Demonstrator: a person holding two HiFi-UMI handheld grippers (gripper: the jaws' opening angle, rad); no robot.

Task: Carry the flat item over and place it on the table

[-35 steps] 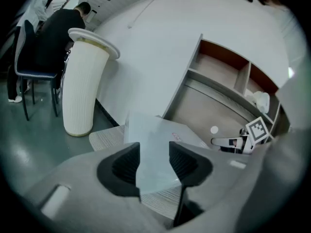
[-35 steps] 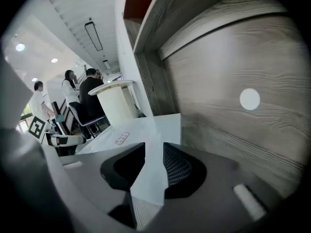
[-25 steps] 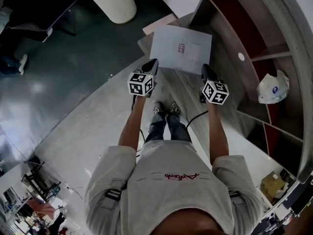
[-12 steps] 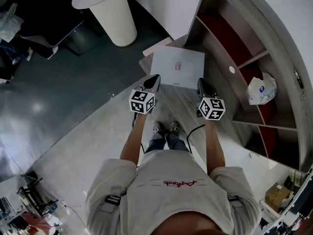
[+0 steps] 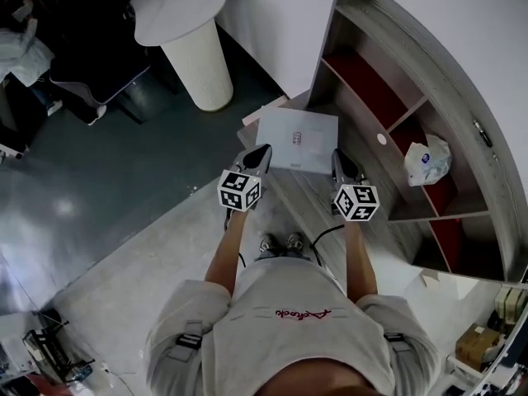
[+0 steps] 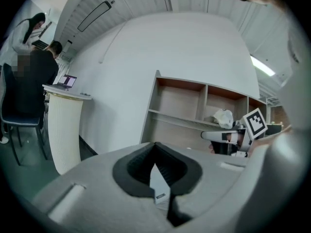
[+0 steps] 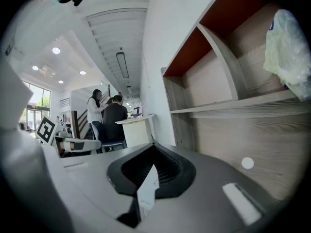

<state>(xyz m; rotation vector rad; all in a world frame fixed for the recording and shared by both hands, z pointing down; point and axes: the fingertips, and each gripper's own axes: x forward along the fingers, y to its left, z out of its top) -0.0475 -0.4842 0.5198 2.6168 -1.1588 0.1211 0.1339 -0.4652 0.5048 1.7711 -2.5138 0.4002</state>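
In front of the person, the left gripper (image 5: 261,153) and right gripper (image 5: 339,157) each clamp shut on the flat item's (image 5: 297,137) near edge. The item lies roughly level above the floor, long axis spanning gripper to gripper, beside the shelf unit (image 5: 388,81). The pedestal table (image 5: 183,11) stands beyond, to the left.

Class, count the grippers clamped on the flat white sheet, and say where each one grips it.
2. The left gripper grips the sheet at its near left corner; the right gripper at its near right corner.
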